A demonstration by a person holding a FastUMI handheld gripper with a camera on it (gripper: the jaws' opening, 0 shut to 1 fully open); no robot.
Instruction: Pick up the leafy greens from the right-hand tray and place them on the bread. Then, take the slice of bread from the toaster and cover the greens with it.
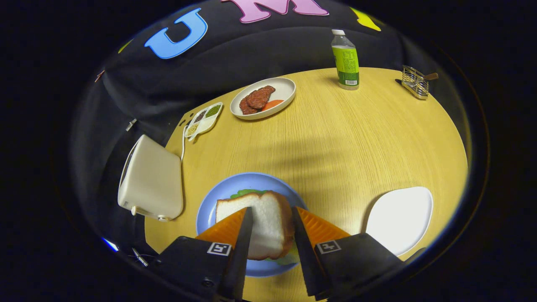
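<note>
Toaster (pixel 152 180): you have it off your gripper's left, lying at the table's left rim, its cord running back toward the seasoning dish.
Seasoning dish (pixel 204 118): small divided tray beyond the toaster, with several little heaps in its compartments.
Blue plate (pixel 218 197): just ahead of your fingers, beside the toaster.
Bread slice (pixel 266 226): your top slice sits on the blue plate, between your two fingers.
Leafy greens (pixel 247 193): you see a green edge peeking out from under the slice's far side, and a paler bit at its near edge, so they lie beneath it.
Gripper (pixel 272 212): your fingers are spread to either side of the slice; the right one looks close to the crust, though you can't tell whether it touches.
Meat plate (pixel 282 90): well beyond, holding brown slices and an orange piece.
Bottle (pixel 345 61): upright at the far rim.
White tray (pixel 402 218): to your right, nothing on it.
Wire rack (pixel 415 82): far right corner.
Table (pixel 356 138): pale wood.
</note>
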